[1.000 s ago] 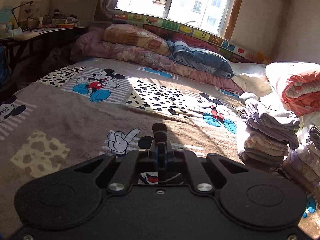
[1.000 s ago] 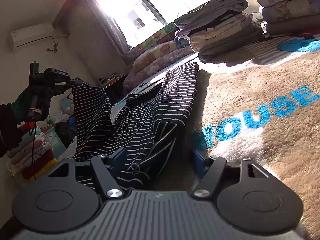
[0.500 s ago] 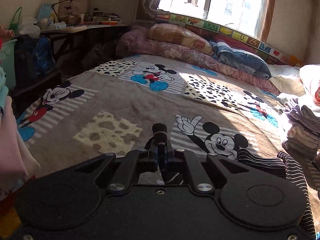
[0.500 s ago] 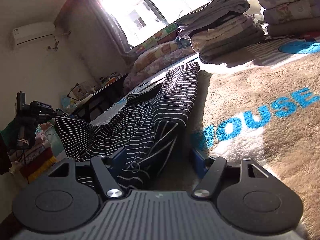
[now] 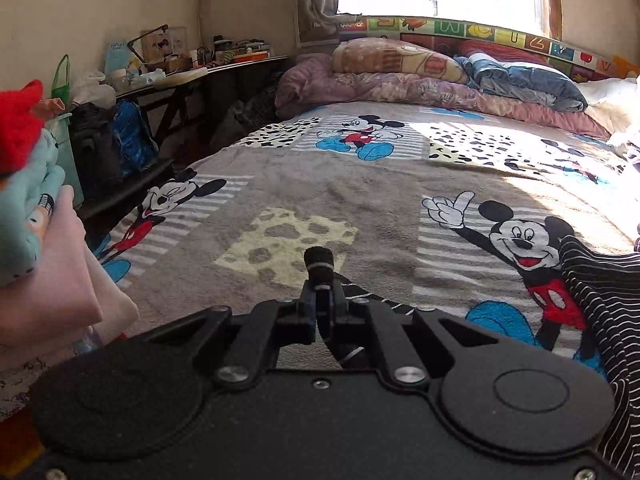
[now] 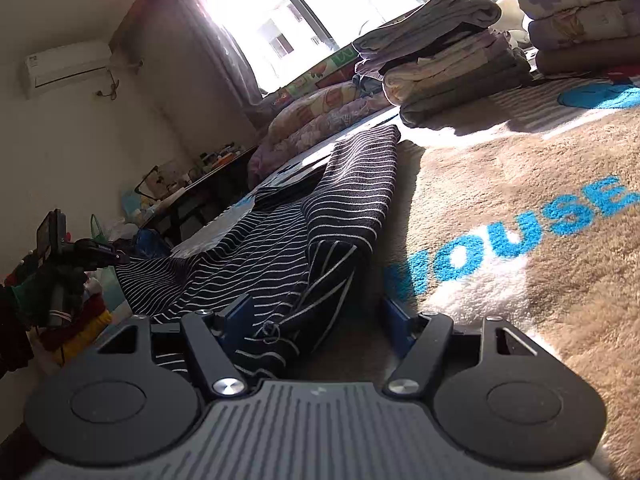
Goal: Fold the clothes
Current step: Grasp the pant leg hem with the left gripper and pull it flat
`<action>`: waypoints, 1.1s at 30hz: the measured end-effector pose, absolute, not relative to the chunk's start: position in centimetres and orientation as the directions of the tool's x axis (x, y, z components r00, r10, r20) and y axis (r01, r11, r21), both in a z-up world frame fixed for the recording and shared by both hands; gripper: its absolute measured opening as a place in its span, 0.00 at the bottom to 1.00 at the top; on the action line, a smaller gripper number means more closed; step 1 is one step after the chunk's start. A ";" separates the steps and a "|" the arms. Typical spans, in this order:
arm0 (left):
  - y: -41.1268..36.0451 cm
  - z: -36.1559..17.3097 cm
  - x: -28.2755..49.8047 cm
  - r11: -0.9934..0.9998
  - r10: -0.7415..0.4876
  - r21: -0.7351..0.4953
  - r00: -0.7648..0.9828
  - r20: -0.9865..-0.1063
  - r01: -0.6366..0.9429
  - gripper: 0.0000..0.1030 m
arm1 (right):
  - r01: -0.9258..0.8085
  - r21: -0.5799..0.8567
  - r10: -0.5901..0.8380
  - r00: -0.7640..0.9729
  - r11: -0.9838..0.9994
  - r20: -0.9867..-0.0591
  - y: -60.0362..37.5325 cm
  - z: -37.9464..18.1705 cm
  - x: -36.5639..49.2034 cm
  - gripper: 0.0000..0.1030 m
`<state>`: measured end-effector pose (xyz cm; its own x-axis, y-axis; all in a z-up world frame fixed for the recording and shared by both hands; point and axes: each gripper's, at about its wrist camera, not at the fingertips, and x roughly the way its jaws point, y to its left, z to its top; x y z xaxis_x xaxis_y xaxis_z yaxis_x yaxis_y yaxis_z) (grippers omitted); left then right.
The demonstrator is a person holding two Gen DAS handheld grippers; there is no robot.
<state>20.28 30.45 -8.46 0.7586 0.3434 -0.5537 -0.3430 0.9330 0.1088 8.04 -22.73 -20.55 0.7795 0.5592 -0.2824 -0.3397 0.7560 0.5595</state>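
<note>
A black garment with thin white stripes (image 6: pixel 320 216) lies spread over the Mickey Mouse blanket (image 5: pixel 360 200). In the left wrist view, part of the garment (image 5: pixel 600 292) shows at the right edge. My left gripper (image 5: pixel 319 264) is shut on one edge of the garment, and a strip of the cloth shows just under its jaws. In the right wrist view, a gloved hand holds that left gripper (image 6: pixel 86 254) far out at the left, with the cloth stretched towards it. My right gripper (image 6: pixel 316 316) rests low on the blanket. It is open, with a bunched end of the garment lying between its blue fingers (image 6: pixel 236 320).
Two stacks of folded clothes (image 6: pixel 452 64) (image 6: pixel 580 12) stand on the bed beyond the garment. A pile of pink, teal and red clothes (image 5: pixel 40 208) sits close by at the left edge of the bed. A cluttered desk (image 5: pixel 192 76) and rolled quilts (image 5: pixel 400 76) are further back.
My left gripper has swung left and down with the garment's edge, so the raised cloth now lies lower and flatter. The right gripper has stayed put and open.
</note>
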 end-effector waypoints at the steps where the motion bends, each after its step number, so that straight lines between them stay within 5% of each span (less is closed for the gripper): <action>1: 30.3 -9.2 20.6 0.924 0.368 0.143 0.728 -0.578 -0.354 0.07 | -0.340 0.559 0.559 0.779 0.756 -0.283 -22.7 -20.6 8.0 0.67; 3: 30.0 -10.9 21.3 0.902 0.423 0.228 0.647 -0.634 -0.367 0.42 | -0.340 0.559 0.559 0.779 0.756 -0.283 -22.7 -20.5 8.0 0.67; 4: 29.8 -11.4 21.0 0.895 0.438 0.244 0.640 -0.631 -0.372 0.42 | -0.340 0.559 0.559 0.779 0.757 -0.283 -22.7 -20.5 8.0 0.67; 10: 29.4 -11.1 18.8 0.894 0.436 0.200 0.679 -0.591 -0.401 0.42 | -0.339 0.557 0.559 0.779 0.758 -0.285 -22.7 -20.5 8.0 0.67; 15: 31.9 -10.9 20.4 0.908 0.330 0.017 0.691 -0.643 -0.418 0.42 | -0.341 0.557 0.559 0.779 0.758 -0.284 -22.7 -20.5 8.0 0.67; 22: 33.4 -12.2 24.2 0.949 0.220 0.004 0.655 -0.722 -0.315 0.41 | -0.344 0.558 0.562 0.778 0.755 -0.282 -22.7 -20.6 8.0 0.67; 25: 33.1 -13.1 25.3 0.972 0.179 0.037 0.620 -0.764 -0.234 0.18 | -0.346 0.559 0.564 0.777 0.754 -0.280 -22.7 -20.6 8.0 0.68; 27: 32.4 -13.0 25.1 0.979 0.191 0.093 0.659 -0.728 -0.181 0.07 | -0.347 0.560 0.565 0.777 0.752 -0.278 -22.8 -20.6 8.0 0.68; 30: 32.1 -11.7 23.5 0.973 0.226 0.085 0.801 -0.555 -0.215 0.07 | -0.349 0.561 0.567 0.776 0.751 -0.276 -22.8 -20.6 8.0 0.68; 33: 31.8 -13.2 24.3 0.961 0.276 0.160 0.777 -0.565 -0.225 0.13 | -0.349 0.562 0.568 0.775 0.750 -0.276 -22.8 -20.6 8.0 0.68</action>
